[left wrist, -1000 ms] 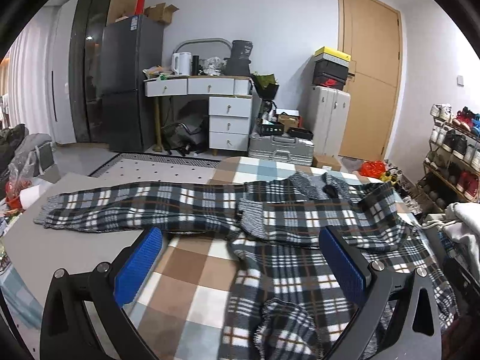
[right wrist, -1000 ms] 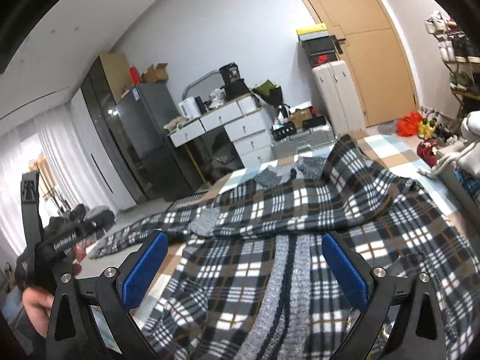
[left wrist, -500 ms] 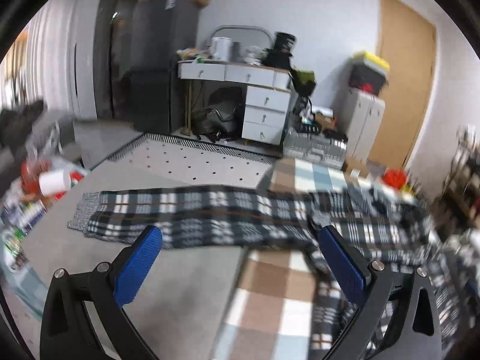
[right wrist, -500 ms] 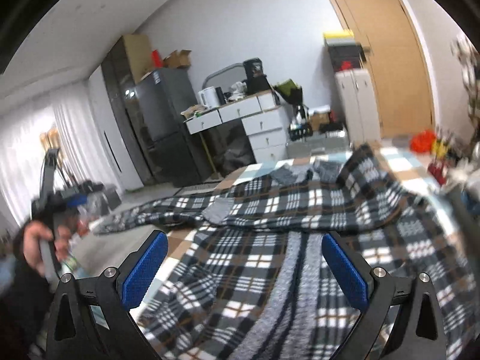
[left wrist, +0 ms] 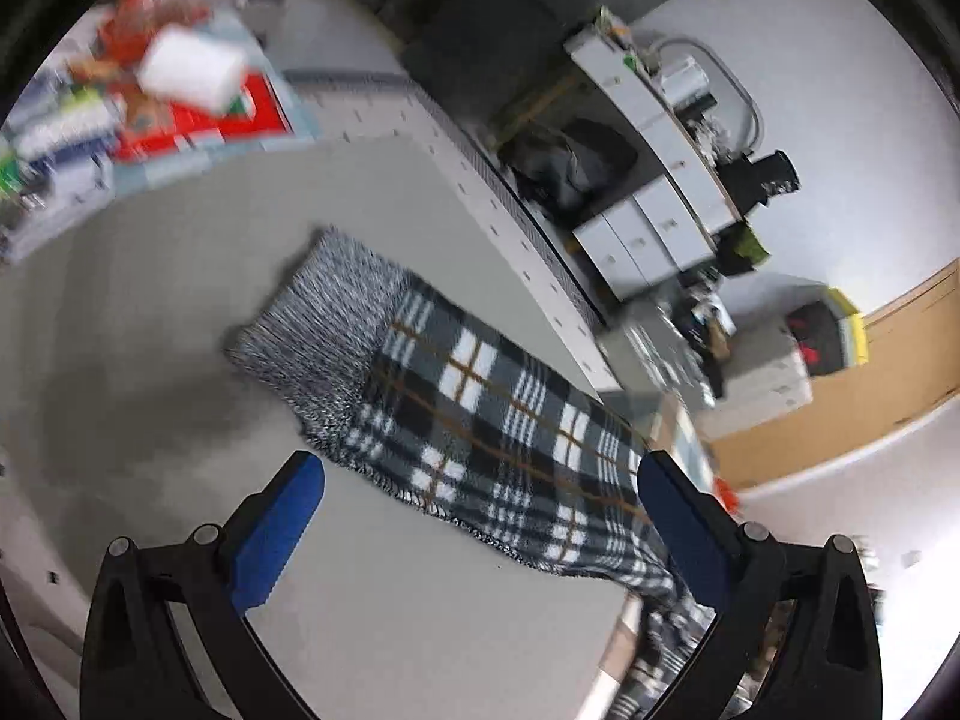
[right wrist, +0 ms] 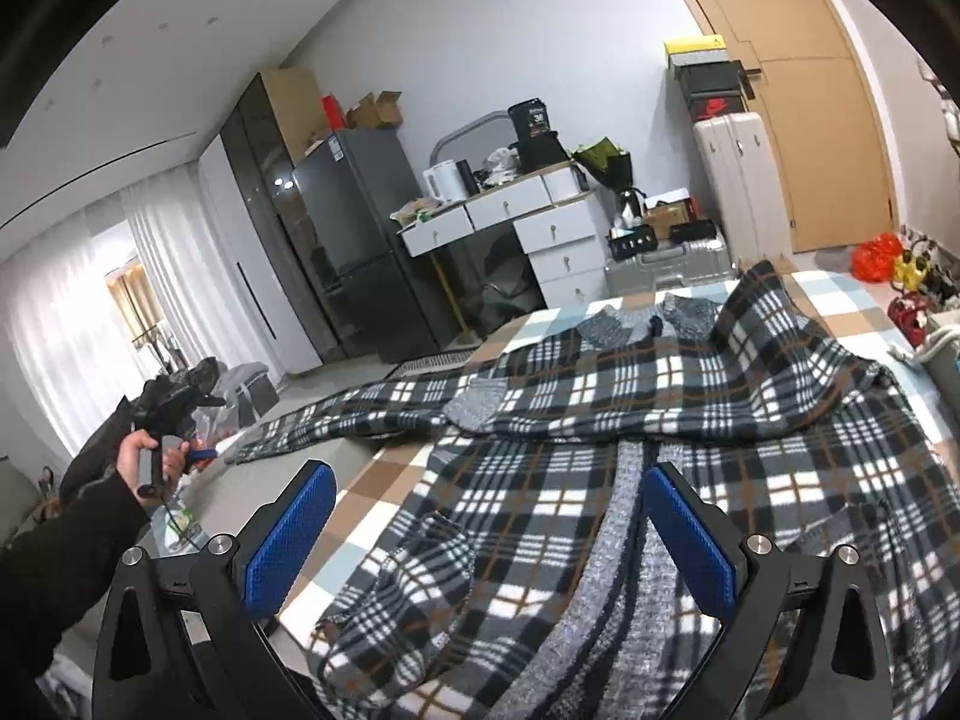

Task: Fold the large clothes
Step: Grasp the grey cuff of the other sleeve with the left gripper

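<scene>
A large plaid fleece cardigan [right wrist: 690, 420] with grey knit trim lies spread on a checked bedcover [right wrist: 384, 492]. One long sleeve [left wrist: 498, 414] stretches left onto a grey surface [left wrist: 150, 324] and ends in a grey knit cuff [left wrist: 318, 336]. My left gripper [left wrist: 480, 480] hovers open just above that sleeve, tilted, with the cuff ahead of its blue pads [left wrist: 276, 528]. In the right wrist view a hand holds the left gripper [right wrist: 174, 402] out over the sleeve end. My right gripper [right wrist: 486, 492] hangs open above the cardigan's front hem, with nothing between its fingers.
A pile of red and white packages [left wrist: 174, 84] lies past the cuff. Beyond the bed stand a dark fridge [right wrist: 354, 240], a white desk with drawers [right wrist: 516, 222], suitcases [right wrist: 732, 180] and a wooden door [right wrist: 798, 90]. Shoes and an orange bag [right wrist: 876, 255] sit at the right.
The left gripper has swung far left and tipped down over the sleeve's cuff end. The right gripper has held roughly still above the cardigan's hem.
</scene>
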`<state>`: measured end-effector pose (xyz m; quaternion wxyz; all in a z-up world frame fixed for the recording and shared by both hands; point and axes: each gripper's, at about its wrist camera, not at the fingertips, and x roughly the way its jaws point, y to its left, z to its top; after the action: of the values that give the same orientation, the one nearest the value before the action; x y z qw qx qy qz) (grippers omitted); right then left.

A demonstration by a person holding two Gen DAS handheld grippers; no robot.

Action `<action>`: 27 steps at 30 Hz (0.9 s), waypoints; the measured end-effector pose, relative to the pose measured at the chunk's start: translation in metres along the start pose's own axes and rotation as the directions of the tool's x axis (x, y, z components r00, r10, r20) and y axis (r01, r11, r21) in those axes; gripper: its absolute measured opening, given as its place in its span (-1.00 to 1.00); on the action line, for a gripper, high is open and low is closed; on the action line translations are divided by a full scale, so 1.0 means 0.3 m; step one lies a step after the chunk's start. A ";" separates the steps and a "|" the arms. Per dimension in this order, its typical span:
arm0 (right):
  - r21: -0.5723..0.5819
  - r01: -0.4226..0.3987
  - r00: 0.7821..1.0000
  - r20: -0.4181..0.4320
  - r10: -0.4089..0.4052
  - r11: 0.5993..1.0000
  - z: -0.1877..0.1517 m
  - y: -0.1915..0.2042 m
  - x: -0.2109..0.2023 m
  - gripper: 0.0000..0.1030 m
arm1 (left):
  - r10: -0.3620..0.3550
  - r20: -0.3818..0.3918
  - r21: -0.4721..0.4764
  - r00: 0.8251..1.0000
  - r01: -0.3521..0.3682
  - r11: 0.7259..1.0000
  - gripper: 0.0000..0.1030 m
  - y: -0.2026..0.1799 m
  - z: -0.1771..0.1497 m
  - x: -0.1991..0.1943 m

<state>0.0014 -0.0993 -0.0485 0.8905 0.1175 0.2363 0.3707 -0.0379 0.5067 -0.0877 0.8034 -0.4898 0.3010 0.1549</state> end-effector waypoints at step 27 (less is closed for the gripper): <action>-0.080 0.003 1.000 -0.031 -0.006 0.997 -0.019 0.054 0.014 1.00 | 0.328 0.119 0.102 0.937 -0.340 0.935 0.94 0.002 0.050 0.092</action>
<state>-0.0085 -0.0848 -0.0486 0.8916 0.0756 0.2353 0.3795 -0.0120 0.5189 -0.1005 0.8076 -0.3737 0.3479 0.2950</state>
